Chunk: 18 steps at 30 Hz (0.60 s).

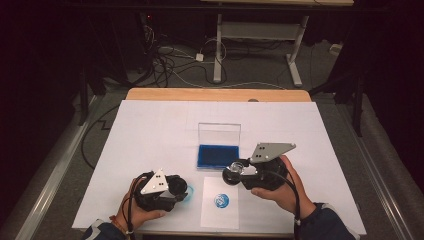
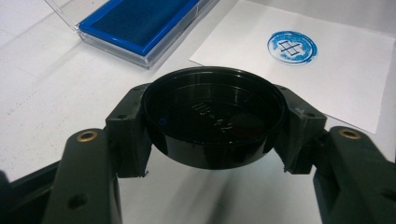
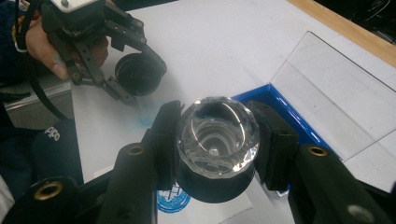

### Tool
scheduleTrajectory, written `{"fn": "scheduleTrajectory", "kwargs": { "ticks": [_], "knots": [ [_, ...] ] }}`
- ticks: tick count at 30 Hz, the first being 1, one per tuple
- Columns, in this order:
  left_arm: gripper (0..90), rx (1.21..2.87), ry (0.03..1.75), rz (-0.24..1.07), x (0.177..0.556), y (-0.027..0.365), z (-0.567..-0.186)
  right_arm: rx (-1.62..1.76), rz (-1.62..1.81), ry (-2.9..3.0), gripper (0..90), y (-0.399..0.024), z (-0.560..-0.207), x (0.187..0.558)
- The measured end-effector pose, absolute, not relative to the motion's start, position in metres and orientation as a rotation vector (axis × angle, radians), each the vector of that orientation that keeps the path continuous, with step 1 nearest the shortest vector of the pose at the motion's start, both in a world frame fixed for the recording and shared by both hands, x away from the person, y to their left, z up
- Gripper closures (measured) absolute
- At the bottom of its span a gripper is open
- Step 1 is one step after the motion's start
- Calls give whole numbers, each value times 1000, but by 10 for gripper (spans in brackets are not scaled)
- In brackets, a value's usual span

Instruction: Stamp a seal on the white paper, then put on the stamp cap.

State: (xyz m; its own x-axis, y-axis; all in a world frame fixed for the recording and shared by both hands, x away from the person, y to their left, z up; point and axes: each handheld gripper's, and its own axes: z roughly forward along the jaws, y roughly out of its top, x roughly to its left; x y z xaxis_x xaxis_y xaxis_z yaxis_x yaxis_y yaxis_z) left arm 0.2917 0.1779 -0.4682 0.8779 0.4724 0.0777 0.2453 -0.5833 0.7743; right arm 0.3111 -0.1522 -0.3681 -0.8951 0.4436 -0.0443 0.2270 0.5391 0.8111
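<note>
Two grippers were each clamped on one part of a stamp. Right gripper [image 1: 235,172] held the stamp [image 3: 217,140] by its dark base, faceted clear knob towards its own camera, just above the near edge of the open blue ink pad [image 1: 218,155] and beyond the paper [image 1: 220,202] bearing a blue print [image 1: 221,201]. Left gripper [image 1: 182,192] gripped the round black cap [image 2: 214,122], low over the counter [image 1: 150,135], left of the paper. Stamp's inked face was hidden; the cap's embossed lettering was illegible
</note>
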Motion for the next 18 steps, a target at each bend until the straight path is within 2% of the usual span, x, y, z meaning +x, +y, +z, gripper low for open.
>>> {"fn": "scheduleTrajectory", "kwargs": {
  "ticks": [18],
  "knots": [
    [365, 2209, 497, 337, 296, 165, -464, 563, 1314, 2510, 578, -152, -362, 311]
  ]
}}
